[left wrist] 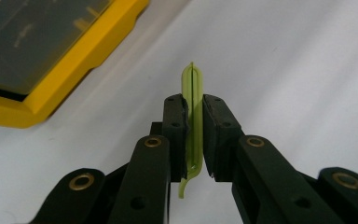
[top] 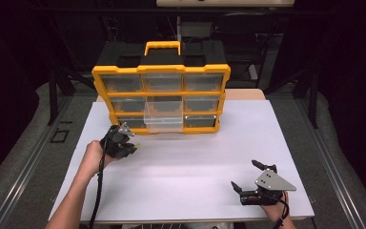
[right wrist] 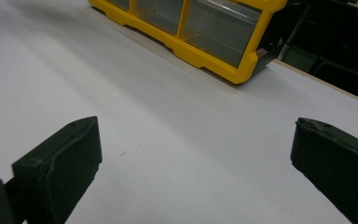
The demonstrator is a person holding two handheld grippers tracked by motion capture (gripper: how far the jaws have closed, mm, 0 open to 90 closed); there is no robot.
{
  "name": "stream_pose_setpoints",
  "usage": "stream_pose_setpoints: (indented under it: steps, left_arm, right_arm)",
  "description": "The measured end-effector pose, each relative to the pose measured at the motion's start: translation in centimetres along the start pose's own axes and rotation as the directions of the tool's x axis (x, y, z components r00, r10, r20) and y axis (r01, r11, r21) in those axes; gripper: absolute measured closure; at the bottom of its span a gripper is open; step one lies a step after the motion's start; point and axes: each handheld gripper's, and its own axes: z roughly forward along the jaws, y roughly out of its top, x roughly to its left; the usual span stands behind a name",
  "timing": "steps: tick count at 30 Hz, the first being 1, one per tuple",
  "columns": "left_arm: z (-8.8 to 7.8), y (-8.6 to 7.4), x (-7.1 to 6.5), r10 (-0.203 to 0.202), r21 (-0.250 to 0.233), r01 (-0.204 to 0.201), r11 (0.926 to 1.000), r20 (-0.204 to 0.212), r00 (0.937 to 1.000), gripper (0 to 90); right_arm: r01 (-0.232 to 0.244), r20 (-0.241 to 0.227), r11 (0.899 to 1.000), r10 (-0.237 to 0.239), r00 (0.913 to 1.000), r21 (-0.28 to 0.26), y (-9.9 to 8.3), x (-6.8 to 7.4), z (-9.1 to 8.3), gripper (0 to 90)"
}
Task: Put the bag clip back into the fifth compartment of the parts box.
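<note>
Table: white top (top: 181,167), seen from the high view; a wooden edge shows behind it at the far side.
Organizer: yellow-framed case (top: 161,98) with a yellow handle, standing upright at the far middle of the table, nine clear-fronted drawers in three rows of three.
Drawer: the clear middle drawer (top: 163,115) is pulled forward out of the frame and overhangs the bottom row; what it holds cannot be told.
Left gripper: (top: 123,139) held in the left hand (top: 94,155) at the left of the table, just in front of the organizer's lower left corner, jaws pointing toward the case.
Left claw state: in the left gripper view the jaws (left wrist: 195,135) are closed nearly together on a thin yellow-green strip (left wrist: 193,93); both pads press its flat sides.
Strip: stands on edge between the pads, its rounded tip above the jaw ends and a bent tail below them; it is above the white top, and the organizer's yellow corner lies to the upper left of that view.
Right gripper: (top: 249,177) held in the right hand (top: 277,210) at the near right of the table, well apart from the organizer, grey plate on top.
Right claw state: jaws spread wide, nothing between them; in the right gripper view (right wrist: 193,158) only bare white top lies between the pads, with the organizer's front farther off.
</note>
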Motion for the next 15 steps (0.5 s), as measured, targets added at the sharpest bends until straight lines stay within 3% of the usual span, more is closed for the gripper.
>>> stream_pose_setpoints:
  steps: [15]
  left_arm:
    - [-1.5,1.6,1.2,0.028,0.009,-0.028,0.9996,-0.031,0.9991,80.4]
  right_arm:
    - [-0.003,0.001,1.0,0.003,1.0,-0.003,0.0,0.0,0.0,1.5]
